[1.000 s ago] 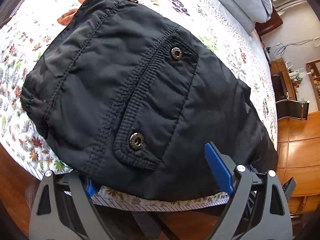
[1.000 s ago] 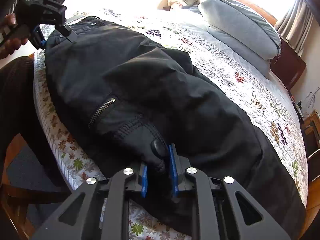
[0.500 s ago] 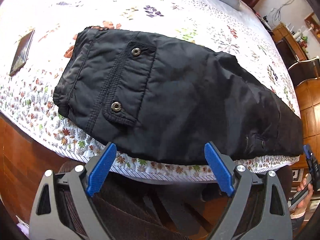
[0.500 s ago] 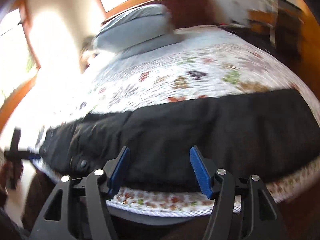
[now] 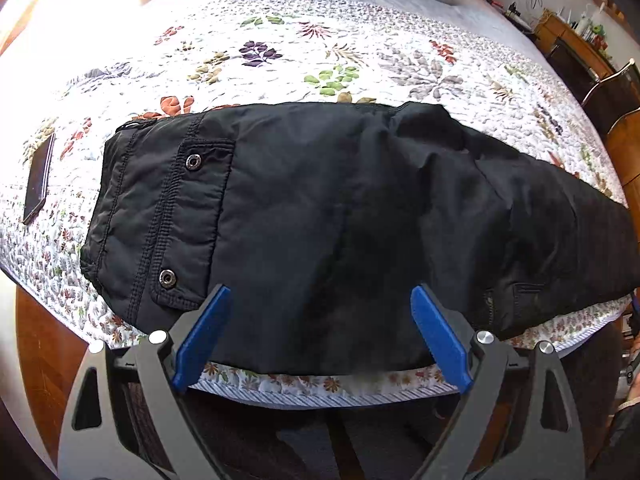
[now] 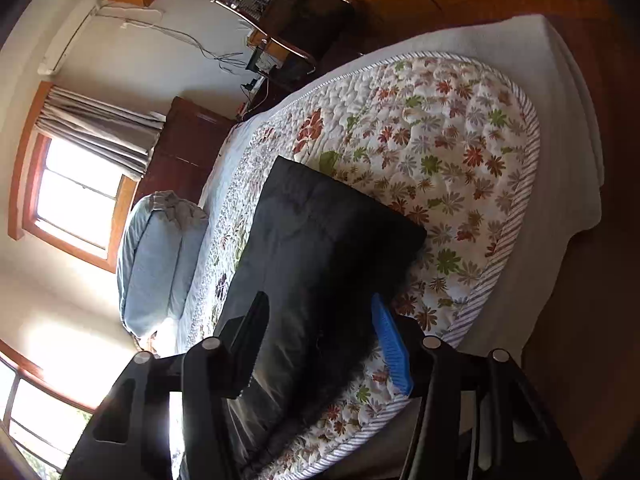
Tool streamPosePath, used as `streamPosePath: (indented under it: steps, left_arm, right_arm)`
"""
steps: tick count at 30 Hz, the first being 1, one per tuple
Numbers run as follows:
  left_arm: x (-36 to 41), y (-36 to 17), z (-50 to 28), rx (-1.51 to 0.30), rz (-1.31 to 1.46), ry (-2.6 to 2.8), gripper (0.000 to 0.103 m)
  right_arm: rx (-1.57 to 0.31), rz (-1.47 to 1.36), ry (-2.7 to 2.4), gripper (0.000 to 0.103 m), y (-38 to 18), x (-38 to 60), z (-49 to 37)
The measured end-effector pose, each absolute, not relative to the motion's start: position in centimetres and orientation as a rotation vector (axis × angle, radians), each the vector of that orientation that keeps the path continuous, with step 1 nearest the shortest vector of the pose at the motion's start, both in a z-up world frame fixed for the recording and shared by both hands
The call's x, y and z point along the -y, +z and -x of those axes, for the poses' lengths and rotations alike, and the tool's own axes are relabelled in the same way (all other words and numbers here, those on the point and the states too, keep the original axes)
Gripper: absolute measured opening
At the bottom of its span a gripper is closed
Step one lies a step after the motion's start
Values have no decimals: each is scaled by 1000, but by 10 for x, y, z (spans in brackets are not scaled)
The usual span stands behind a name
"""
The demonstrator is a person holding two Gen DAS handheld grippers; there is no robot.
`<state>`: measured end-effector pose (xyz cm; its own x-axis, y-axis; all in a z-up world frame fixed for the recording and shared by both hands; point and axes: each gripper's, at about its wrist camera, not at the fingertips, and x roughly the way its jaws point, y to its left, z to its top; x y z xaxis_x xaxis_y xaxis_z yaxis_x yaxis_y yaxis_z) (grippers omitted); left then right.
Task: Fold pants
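Left gripper (image 5: 318,332): jaws spread wide, nothing between them, above the pants' near edge.
Right gripper (image 6: 320,346): jaws have just been closing, still apart, gripping nothing; the pants' leg end lies past them.
Pants (image 5: 320,216): black, lengthwise along the bed's near edge on the floral quilt (image 5: 360,60).
Left view only: waistband, snap pocket (image 5: 192,220), a dark phone (image 5: 38,178).
Right view only: hem end, window (image 6: 76,200), pillow (image 6: 156,264).

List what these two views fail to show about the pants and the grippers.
- Left wrist view: the pants run past the right edge, so the leg ends are cut off.
- Right wrist view: the waistband is hidden behind the right gripper.
- Neither view shows the layers folded underneath.
- Left gripper: open, holding nothing.
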<state>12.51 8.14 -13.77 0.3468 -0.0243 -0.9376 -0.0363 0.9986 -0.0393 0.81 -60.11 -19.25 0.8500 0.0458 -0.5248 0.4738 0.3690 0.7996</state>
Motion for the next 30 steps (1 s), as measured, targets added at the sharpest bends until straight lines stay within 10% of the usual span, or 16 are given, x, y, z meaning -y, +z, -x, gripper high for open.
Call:
streamPosePath:
  steps: [19, 21, 25, 30]
  left_arm:
    - [-92, -165, -124, -1291, 40, 64, 91]
    - [-91, -166, -125, -1296, 44, 66, 92]
    - [-89, -169, -127, -1309, 32, 61, 92]
    - [-85, -168, -127, -1315, 9, 39, 92]
  right_arm:
    - [-432, -1270, -237, 51, -189, 597, -9]
    - [-436, -1262, -215, 47, -190, 594, -18]
    - [-468, -1177, -223, 6, -182, 585, -32]
    - [-409, -1164, -175, 5, -158, 578, -26]
